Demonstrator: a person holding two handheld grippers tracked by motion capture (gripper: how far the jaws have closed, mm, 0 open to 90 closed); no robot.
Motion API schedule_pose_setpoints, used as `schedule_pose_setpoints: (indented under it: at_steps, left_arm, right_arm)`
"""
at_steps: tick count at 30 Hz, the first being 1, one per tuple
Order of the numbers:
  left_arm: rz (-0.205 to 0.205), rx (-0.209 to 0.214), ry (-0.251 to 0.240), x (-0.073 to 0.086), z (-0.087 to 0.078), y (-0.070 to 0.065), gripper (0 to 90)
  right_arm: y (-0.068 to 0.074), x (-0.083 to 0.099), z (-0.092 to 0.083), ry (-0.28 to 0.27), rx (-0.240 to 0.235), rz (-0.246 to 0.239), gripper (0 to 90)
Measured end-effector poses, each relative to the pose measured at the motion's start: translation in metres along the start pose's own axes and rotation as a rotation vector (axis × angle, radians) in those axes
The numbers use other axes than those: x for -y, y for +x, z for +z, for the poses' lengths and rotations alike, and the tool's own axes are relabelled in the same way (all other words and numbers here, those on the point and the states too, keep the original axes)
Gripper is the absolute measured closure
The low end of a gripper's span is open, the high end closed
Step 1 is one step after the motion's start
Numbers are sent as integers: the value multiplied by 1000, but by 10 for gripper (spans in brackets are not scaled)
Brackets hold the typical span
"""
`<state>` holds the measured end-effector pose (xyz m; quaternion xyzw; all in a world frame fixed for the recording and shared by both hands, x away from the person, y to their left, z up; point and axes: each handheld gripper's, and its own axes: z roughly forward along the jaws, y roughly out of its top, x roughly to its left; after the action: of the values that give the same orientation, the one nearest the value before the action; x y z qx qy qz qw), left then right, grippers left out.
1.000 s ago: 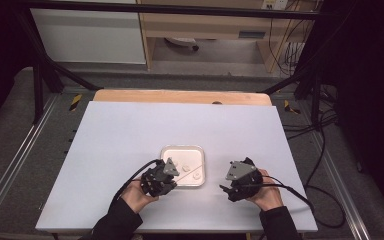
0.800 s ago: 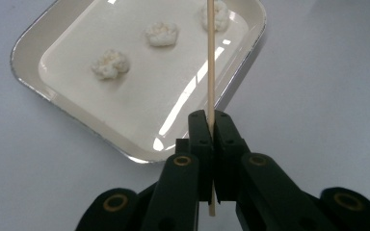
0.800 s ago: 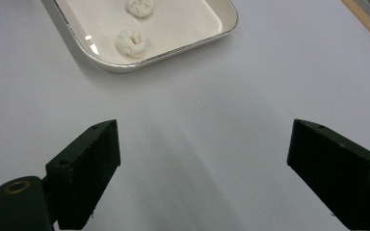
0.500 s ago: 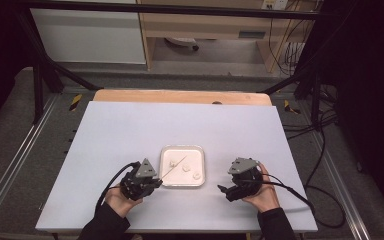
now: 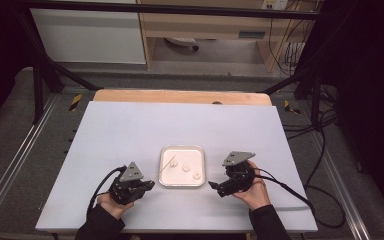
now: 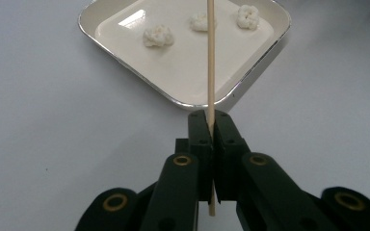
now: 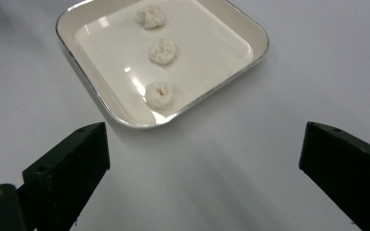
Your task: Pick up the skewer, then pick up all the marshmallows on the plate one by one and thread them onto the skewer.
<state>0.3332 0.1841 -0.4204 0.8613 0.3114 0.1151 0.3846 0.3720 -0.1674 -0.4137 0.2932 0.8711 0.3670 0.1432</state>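
Left gripper view showed my left gripper clamped on a thin wooden skewer, the jaws pressed together around it. A short end of the skewer stuck out behind the jaws, and the long end ran straight forward over the near corner of the tray. Its tip went out of the top of that view, so I could not tell where it ended there. Three small white lumps lay in a row across the far part of the tray, and the skewer crossed in front of the middle one.

From the right gripper view, my right gripper stood with its jaws wide apart and nothing between them, above the bare white table. The tray sat just ahead with one corner toward me, and the three lumps ran away from me in a line.

From the high view, my left hand and my right hand held the grippers near the front edge of the table, one on each side of the tray. The left gripper sat just beside the tray's left edge, and the skewer slanted up over that edge into the tray. The right gripper pointed at the tray's right front corner, near it but apart. Beyond the table stood a pale wooden cabinet.
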Motion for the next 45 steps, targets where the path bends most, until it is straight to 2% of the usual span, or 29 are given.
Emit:
schedule_pose_setpoints:
  at_steps: [5,12,21,25,32,35,40,45]
  left_arm:
    - [-7,-9,-10,6,-2,1,880]
    - [-20,-17,-28,8,-2,4,880]
    - [-33,-10,-39,9,-2,5,879]
    - [-33,-8,-40,9,-1,5,879]
    - [-35,-9,-36,9,0,5,879]
    - [-35,-8,-36,9,1,4,879]
    - [-32,-6,-39,9,1,4,879]
    - [-33,-4,-39,9,1,3,879]
  right_arm:
    - [2,-10,7,-23,-19,14,43]
    - [8,-23,19,-23,-29,15,44]
    - [9,-29,37,3,-49,19,100]
    - [9,-28,42,-3,-72,27,185]
    - [12,-25,53,1,-121,7,397]
    - [12,-23,59,25,-111,-4,455]
    - [11,-23,61,37,-106,-7,540]
    - [14,-24,64,72,-102,-32,588]
